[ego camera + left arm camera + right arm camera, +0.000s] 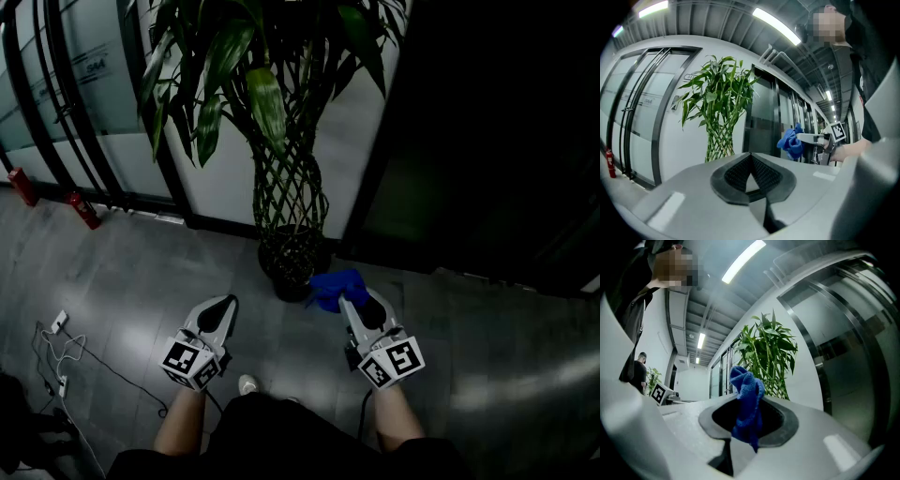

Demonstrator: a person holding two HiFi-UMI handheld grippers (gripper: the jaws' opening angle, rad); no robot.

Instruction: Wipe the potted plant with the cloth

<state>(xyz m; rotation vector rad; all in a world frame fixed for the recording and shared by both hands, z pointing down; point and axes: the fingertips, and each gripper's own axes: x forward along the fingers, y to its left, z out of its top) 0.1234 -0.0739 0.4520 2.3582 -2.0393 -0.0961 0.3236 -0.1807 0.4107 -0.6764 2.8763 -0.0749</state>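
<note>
The potted plant (281, 112) has braided green stems rising from a dark pot (292, 262) on the grey floor by the wall. My right gripper (359, 305) is shut on a blue cloth (336, 288), which it holds just right of the pot. In the right gripper view the cloth (747, 404) hangs from the shut jaws with the plant (768, 357) behind it. My left gripper (221, 312) is shut and holds nothing, a short way left of the pot. In the left gripper view the plant (719, 108) stands ahead, and the cloth (791, 142) shows at the right.
Two red fire extinguishers (82, 208) stand by the glass doors at left. Cables and a power strip (58, 361) lie on the floor at lower left. A dark doorway (487, 141) fills the right side. A person (640, 371) stands far down the corridor.
</note>
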